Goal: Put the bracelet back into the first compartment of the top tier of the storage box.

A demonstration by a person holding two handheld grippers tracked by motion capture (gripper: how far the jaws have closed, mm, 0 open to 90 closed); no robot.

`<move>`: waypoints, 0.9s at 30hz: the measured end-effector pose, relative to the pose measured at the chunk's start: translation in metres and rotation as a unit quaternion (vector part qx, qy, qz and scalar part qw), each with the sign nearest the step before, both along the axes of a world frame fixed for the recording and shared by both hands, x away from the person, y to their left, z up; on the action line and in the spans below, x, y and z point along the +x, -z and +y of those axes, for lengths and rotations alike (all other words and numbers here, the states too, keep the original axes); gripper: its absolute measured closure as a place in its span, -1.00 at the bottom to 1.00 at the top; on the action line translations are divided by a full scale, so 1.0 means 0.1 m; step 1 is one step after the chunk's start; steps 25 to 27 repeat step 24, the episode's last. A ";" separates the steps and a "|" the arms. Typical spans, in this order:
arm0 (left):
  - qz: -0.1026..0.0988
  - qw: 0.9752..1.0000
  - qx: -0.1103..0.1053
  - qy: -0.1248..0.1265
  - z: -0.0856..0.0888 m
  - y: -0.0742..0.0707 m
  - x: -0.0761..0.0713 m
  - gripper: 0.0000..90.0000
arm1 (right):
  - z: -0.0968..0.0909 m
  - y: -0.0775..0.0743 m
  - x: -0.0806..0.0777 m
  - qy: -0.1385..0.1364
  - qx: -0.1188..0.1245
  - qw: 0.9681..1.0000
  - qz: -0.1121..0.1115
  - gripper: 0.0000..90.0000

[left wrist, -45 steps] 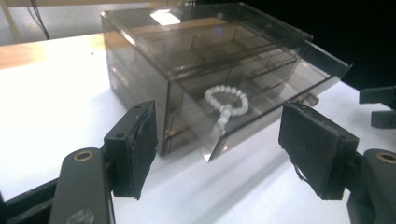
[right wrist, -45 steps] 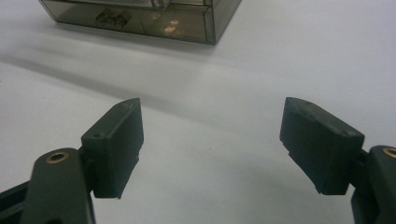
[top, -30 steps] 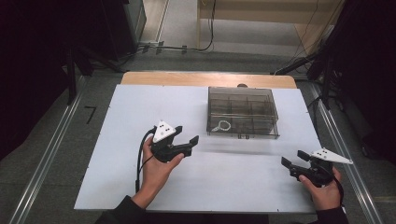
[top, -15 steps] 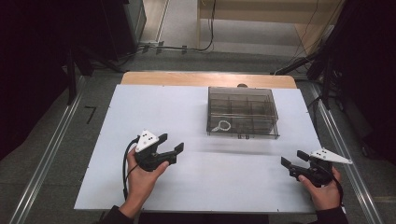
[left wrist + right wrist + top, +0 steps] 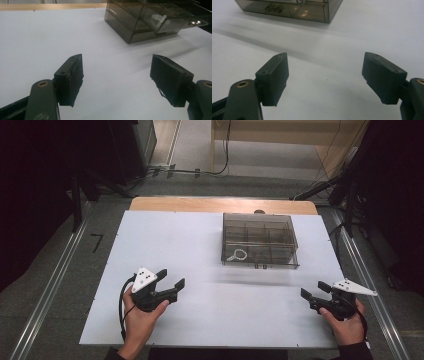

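High view, and the thing to watch is the smoky clear box point(image 5: 259, 240), sitting toward the far right of the white surface point(image 5: 200, 245). It's split into compartments, and a small white ring point(image 5: 237, 255) lies in the near-left one. Two little clasps show on its near wall.

Coming back toward me: my left claw point(image 5: 171, 279) sits near the left of the surface, well apart from the box, jaws spread wide and pointing right, nothing between them. My left hand point(image 5: 142, 312) wraps the grip, a white plate on top and the black cable looping down beside my wrist.

Over on the right, my right claw point(image 5: 311, 292) hangs close to the near right edge, jaws pointing left, also gaping wide and empty, my right hand point(image 5: 345, 320) behind it.

Left gripper view: wide jaws over bare white, the box point(image 5: 150, 20) up at far right, something pale point(image 5: 158, 18) inside, blurred through the wall.

Right gripper view: jaws wide again, the box point(image 5: 289, 7) at the top, one clasp point(image 5: 273, 8) visible on its near wall.

Beyond the surface, a wooden strip point(image 5: 220, 204) lines the far edge, then grey floor point(image 5: 200, 180) with cables.
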State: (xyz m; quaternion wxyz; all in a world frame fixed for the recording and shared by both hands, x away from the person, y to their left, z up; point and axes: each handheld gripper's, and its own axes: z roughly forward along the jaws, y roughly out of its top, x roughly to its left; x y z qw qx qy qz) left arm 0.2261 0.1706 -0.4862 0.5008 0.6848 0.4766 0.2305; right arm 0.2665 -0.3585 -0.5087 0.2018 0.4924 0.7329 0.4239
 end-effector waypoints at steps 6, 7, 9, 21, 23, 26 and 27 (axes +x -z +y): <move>0.009 1.000 0.002 -0.007 0.07 0.07 -0.06 -0.39 | 0.00 0.00 0.00 -0.001 0.001 1.000 0.000 -0.55; 0.011 1.000 0.004 -0.009 0.08 0.07 -0.07 -0.39 | 0.00 0.00 0.00 -0.001 0.001 1.000 0.000 -0.55; 0.013 1.000 0.003 -0.011 0.10 0.09 -0.08 -0.39 | 0.00 0.00 -0.01 0.001 0.002 1.000 0.001 -0.55; 0.021 0.999 -0.012 -0.024 0.25 0.13 -0.17 -0.39 | 0.00 0.00 -0.01 0.001 0.002 1.000 0.001 -0.55; 0.017 0.999 -0.031 -0.020 0.30 0.14 -0.19 -0.40 | 0.00 0.00 -0.01 0.001 0.002 1.000 0.001 -0.55; 0.016 0.999 -0.046 -0.019 0.33 0.14 -0.21 -0.40 | 0.00 0.00 -0.01 0.001 0.002 1.000 0.001 -0.55; 0.016 0.999 -0.046 -0.019 0.33 0.14 -0.21 -0.40 | 0.00 0.00 -0.01 0.001 0.002 1.000 0.001 -0.55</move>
